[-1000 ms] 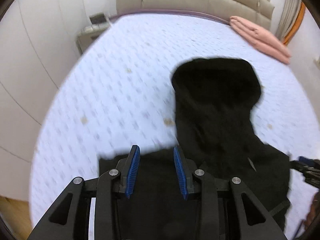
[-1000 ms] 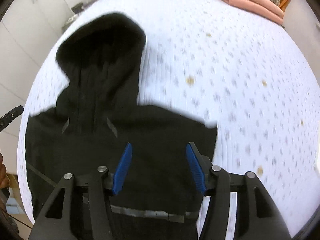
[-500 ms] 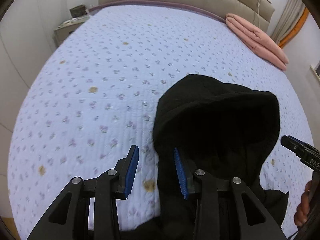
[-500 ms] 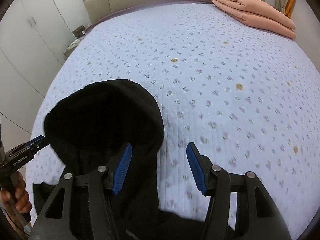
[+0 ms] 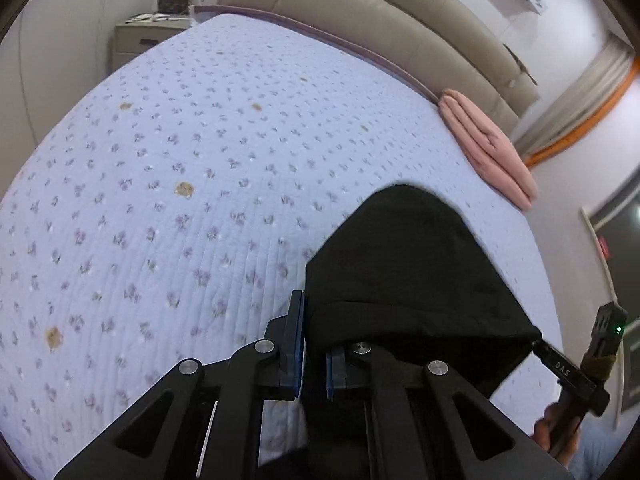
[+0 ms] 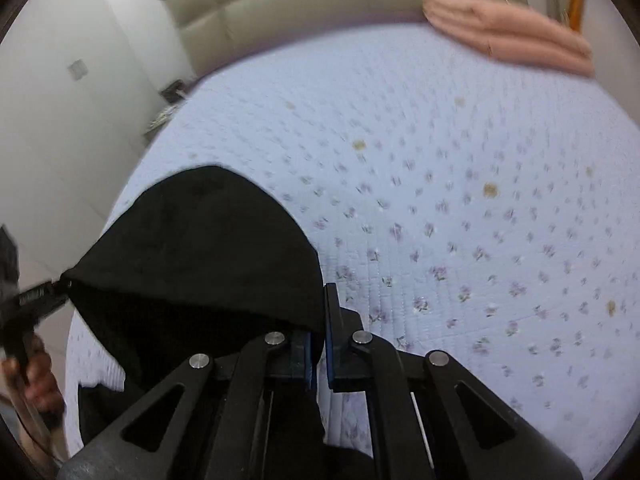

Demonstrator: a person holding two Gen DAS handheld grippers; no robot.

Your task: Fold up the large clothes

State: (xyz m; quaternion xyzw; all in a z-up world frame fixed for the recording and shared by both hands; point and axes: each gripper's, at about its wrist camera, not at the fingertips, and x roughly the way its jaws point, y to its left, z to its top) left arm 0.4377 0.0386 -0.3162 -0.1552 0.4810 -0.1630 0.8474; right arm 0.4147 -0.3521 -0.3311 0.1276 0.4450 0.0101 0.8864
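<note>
A black hoodie lies on the bed; its hood [image 5: 408, 264] is raised between both grippers and also shows in the right wrist view [image 6: 200, 256]. My left gripper [image 5: 314, 344] is shut on the hood's left edge. My right gripper [image 6: 318, 344] is shut on the hood's right edge. Each gripper shows at the other view's side, the right one [image 5: 572, 368] and the left one [image 6: 36, 300], pinching the far corner of the hood. The hoodie's body hangs below, mostly hidden by the gripper frames.
The bed has a pale lilac flowered quilt [image 5: 200, 184]. A folded pink blanket [image 5: 488, 152] lies at the far right by the beige headboard [image 5: 380, 32]. A nightstand [image 5: 144, 40] stands at the far left. White wardrobe doors [image 6: 60, 100] line the left side.
Both grippers moved up from the hoodie's body to the hood, closed on its two edges and lifted it. They were open in the earlier frames.
</note>
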